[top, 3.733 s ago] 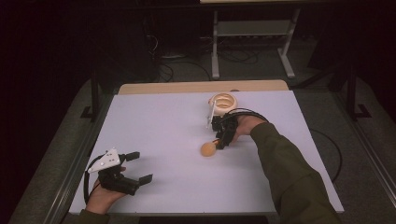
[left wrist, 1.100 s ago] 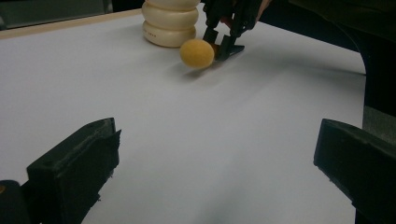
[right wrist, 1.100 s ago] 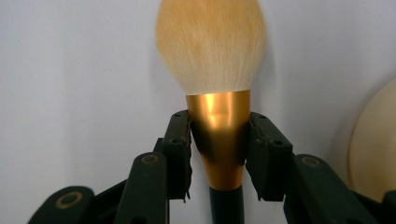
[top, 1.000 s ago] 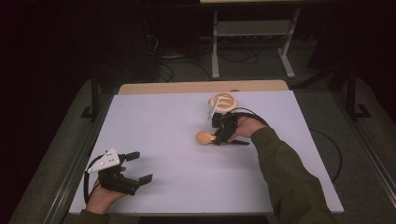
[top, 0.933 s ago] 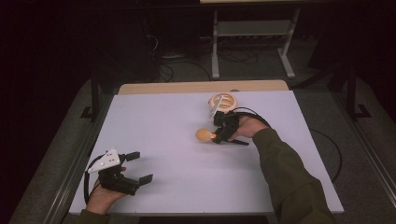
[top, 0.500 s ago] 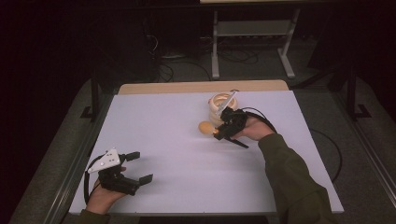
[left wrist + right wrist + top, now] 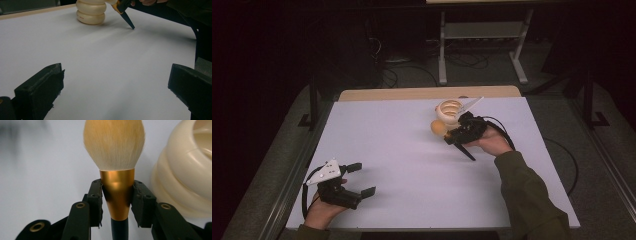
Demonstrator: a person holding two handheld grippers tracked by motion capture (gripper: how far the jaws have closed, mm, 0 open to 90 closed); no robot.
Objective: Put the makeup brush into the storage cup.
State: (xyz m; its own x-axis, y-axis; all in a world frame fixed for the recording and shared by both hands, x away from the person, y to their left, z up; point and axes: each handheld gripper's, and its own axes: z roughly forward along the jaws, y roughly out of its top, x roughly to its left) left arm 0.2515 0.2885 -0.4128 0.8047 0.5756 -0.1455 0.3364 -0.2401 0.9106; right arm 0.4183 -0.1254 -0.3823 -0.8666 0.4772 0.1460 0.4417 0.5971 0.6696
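Observation:
A makeup brush (image 7: 114,150) with tan bristles, a gold ferrule and a dark handle is clamped in my right gripper (image 7: 117,195), whose pads press on the ferrule from both sides. In the high view the right gripper (image 7: 453,136) holds the brush head (image 7: 438,127) just left of a cream ribbed cup (image 7: 449,110), with the handle tip slanting down toward the table. The cup (image 7: 190,170) stands close on the right in the right gripper view. My left gripper (image 7: 362,179) rests open near the table's front left corner, nothing between its jaws.
The white table top (image 7: 402,150) has a wooden strip (image 7: 427,93) along its far edge. A pale flat piece (image 7: 469,104) sticks out of the cup toward the right. Metal rails run along both table sides, and a stand with cables sits on the floor beyond.
The right hand has carried the brush up and toward the far right, from the table's middle to right beside the cup. The left gripper has not moved.

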